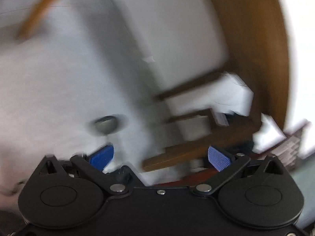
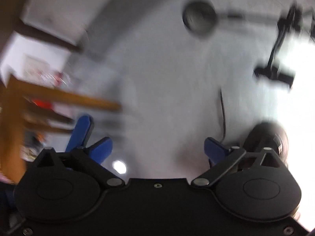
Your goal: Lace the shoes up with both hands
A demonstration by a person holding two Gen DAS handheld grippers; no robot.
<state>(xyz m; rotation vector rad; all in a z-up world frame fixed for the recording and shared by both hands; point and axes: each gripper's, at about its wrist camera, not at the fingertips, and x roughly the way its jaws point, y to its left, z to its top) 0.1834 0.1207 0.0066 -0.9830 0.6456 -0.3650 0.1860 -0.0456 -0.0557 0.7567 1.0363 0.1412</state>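
Both wrist views are smeared by motion and point up at the room, not at any work surface; no shoe or lace shows in either, so where the shoe lies cannot be told.

In the left wrist view a pale ceiling (image 1: 65, 68) fills the left half, with a blurred orange-brown strip (image 1: 39, 9) near the top left corner. A small dark round fitting (image 1: 106, 124) sits on the ceiling just above the left gripper (image 1: 160, 157). To the right of that fitting stand dark wooden shelf boards (image 1: 196, 149) with white blocks between them, and right of those a curved brown wooden panel (image 1: 256, 49) rises to the top edge. The left gripper's blue pads (image 1: 219, 158) stand wide apart with nothing between them.

In the right wrist view a wooden beam (image 2: 65, 96) and post cross the left edge, beside the right gripper (image 2: 158, 149). A second blue-fingered tool (image 2: 80, 131) pokes up just left of its left finger. Above the gripper the ceiling is bare and wide, with a dark round fixture (image 2: 198, 19) high up. Right of it a black bracket-like device (image 2: 279, 59) hangs before a bright blown-out area, and a thin dark cable (image 2: 223, 114) runs down toward the right finger. The right gripper's blue fingers (image 2: 101, 150) are spread wide, holding nothing.
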